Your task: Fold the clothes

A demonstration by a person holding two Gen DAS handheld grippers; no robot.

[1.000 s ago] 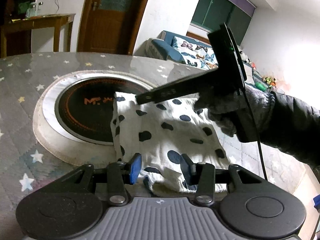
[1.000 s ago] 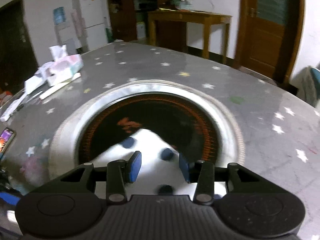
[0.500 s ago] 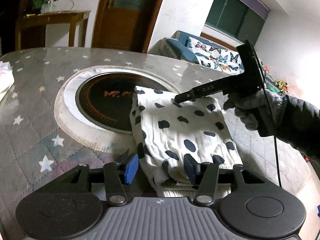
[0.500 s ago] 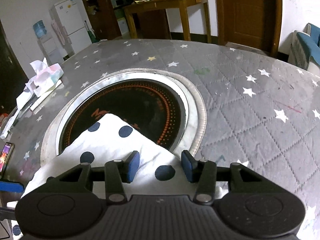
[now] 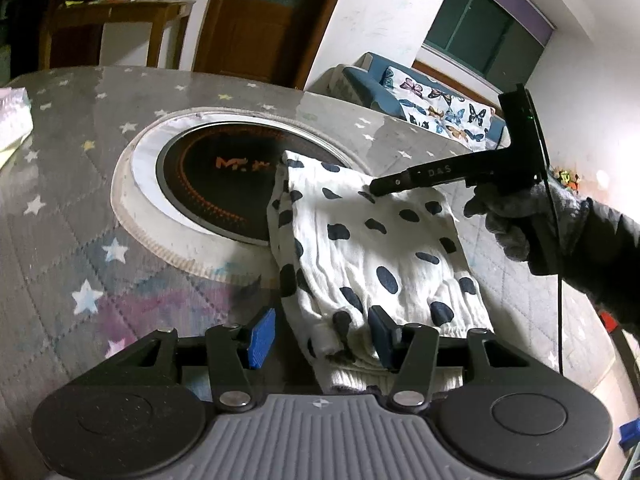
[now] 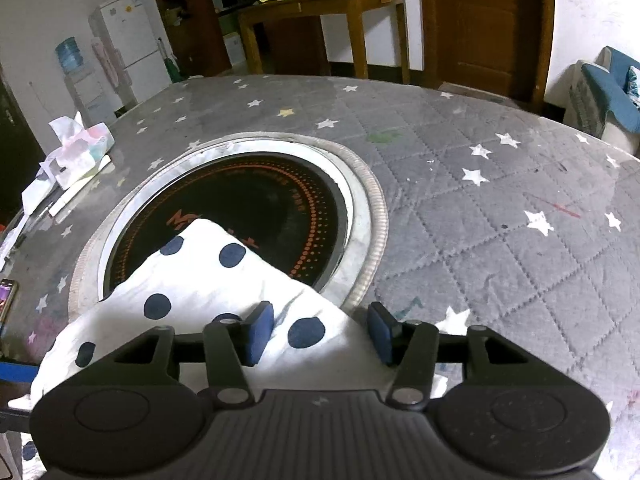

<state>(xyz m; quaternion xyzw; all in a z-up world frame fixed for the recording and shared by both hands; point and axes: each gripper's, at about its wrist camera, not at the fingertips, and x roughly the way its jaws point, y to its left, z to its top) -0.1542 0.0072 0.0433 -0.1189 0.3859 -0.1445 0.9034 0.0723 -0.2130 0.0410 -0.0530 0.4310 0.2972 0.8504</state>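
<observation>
A folded white garment with dark blue dots [image 5: 372, 248] lies on the grey star-print table cover [image 5: 60, 216], partly over a round black cooktop [image 5: 224, 196]. My left gripper [image 5: 322, 338] is open, its jaws on either side of the garment's near folded corner. My right gripper [image 6: 320, 334] is open above the garment's far corner [image 6: 208, 280]; in the left wrist view it shows as a black tool [image 5: 420, 178] in a gloved hand, its tip just over the cloth.
A tissue pack [image 6: 80, 152] and papers lie at the table's left edge, with a phone [image 6: 6, 300] nearer. A wooden side table [image 6: 324, 20], a door and a blue sofa [image 5: 420, 92] stand beyond the table.
Both grippers have opened wider. The left gripper has drawn back a little from the garment's corner. The right gripper has shifted so the cloth sits under its left finger.
</observation>
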